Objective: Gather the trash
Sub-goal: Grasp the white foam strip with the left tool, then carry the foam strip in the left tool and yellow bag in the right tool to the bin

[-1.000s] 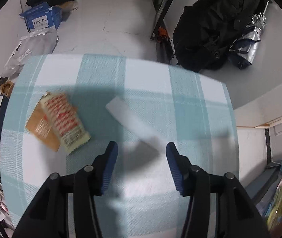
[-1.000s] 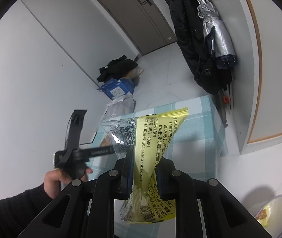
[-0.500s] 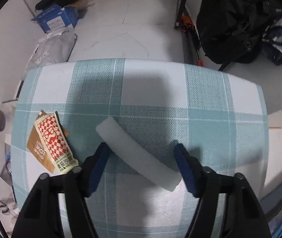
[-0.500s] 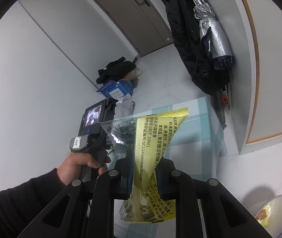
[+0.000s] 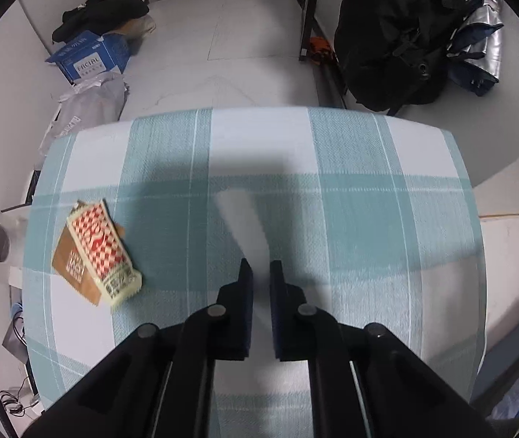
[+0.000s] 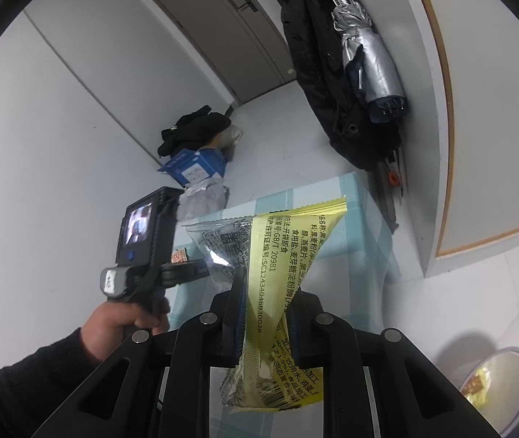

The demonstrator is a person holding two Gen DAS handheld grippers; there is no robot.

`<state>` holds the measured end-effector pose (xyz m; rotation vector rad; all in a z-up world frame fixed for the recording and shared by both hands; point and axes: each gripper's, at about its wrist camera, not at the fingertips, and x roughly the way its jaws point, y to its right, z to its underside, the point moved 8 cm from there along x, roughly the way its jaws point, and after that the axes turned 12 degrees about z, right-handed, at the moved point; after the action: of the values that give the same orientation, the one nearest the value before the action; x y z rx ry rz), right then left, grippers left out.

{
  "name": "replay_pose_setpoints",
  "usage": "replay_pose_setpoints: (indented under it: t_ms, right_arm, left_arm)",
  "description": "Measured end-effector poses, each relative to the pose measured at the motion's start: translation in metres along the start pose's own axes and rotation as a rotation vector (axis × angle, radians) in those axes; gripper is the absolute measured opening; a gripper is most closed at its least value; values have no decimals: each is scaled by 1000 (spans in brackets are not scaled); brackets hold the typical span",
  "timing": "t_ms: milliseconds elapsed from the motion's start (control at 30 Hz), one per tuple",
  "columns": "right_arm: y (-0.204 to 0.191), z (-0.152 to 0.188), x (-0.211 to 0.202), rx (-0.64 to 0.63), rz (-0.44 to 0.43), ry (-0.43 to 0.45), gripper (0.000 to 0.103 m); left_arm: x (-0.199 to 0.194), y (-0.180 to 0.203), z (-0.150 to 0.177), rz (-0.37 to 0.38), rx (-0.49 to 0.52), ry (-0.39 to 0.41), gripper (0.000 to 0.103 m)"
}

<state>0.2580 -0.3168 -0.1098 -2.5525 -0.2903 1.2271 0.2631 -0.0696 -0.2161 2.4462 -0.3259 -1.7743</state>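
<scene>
Two walls of pale grey and a grey tiled floor (image 5: 223,54) frame what we see, with a brown door (image 6: 219,33) at the far end. Our table wears a teal-and-white checked cloth (image 5: 350,189). Black coats (image 5: 391,33) and a silver folded umbrella (image 6: 369,54) hang by the wall; a blue carton (image 5: 88,62) and dark clothes sit on the floor. A round bin (image 6: 507,383) stands below the table.

On the cloth lies a red-checked wrapper (image 5: 99,248) over a brown one, well left of the white strip (image 5: 245,230). Our left gripper (image 5: 261,273) has just snapped closed, pinching that blurred strip's near end. Our right gripper (image 6: 265,314) clamps a yellow snack wrapper (image 6: 288,262) in the air.
</scene>
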Motion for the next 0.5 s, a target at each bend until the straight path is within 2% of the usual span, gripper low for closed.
replay_pose_setpoints:
  t_ms: [300, 500]
  right_arm:
    - [-7, 4, 9, -38, 51, -5, 19]
    - [-9, 9, 18, -50, 85, -26, 19]
  left_arm:
    - [-9, 3, 2, 22, 62, 29, 4]
    - [-18, 7, 8, 53, 67, 52, 4]
